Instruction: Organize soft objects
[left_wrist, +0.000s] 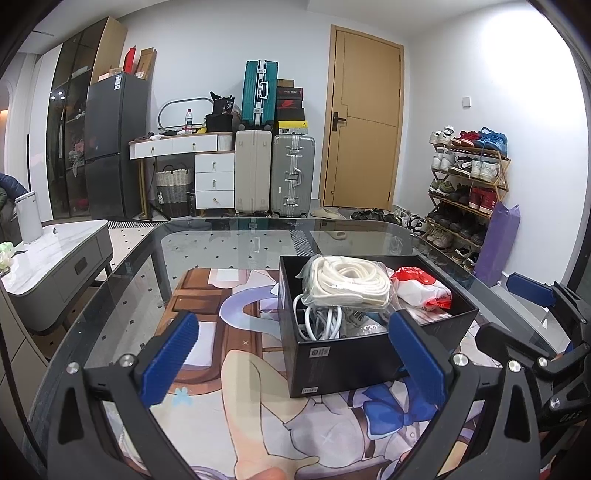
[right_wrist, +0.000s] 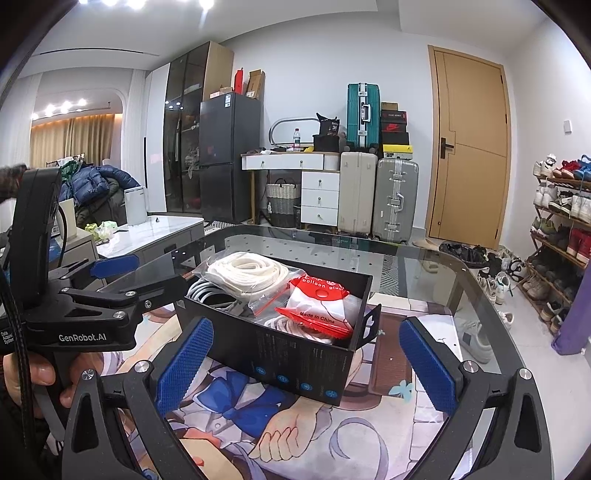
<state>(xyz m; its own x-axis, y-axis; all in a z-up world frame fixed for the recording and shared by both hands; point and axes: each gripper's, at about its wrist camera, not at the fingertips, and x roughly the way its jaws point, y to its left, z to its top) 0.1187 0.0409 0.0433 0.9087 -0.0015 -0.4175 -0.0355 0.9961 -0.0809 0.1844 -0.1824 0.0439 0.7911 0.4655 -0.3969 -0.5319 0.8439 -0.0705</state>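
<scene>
1. The black box (left_wrist: 369, 354) is the landmark here. It sits open-topped on the glass surface (left_wrist: 229, 240), on top of an anime-print mat (left_wrist: 258, 406).
2. Inside the box, the soft stuff is piled up: a bagged coil of white rope (left_wrist: 347, 280) toward the far end and sticking above the rim, with white cables (left_wrist: 321, 321) bundled under it.
3. Also in the box, next to the rope, is a red and white packet (right_wrist: 317, 306) in a clear zip bag. The label reads "balloon glue" and "Made in China".
4. The left hand-held gripper (left_wrist: 295, 362) hangs just in front of the box, blue pads spread wide with nothing between them. One pad overlaps the box's near corner in the left wrist view, but I can't tell if it actually touches.
5. The right hand-held gripper (right_wrist: 306, 369) is on the box's other side, also spread wide and holding nothing. The box shows between its pads.
6. In the right wrist view, a hand (right_wrist: 37, 376) grips the left tool's handle, left of the box.
7. Behind the box, past the surface's far edge: suitcases (left_wrist: 273, 177), a white drawer unit (left_wrist: 214, 184), a wooden door (left_wrist: 365, 125) and a packed shoe rack (left_wrist: 465, 192).
</scene>
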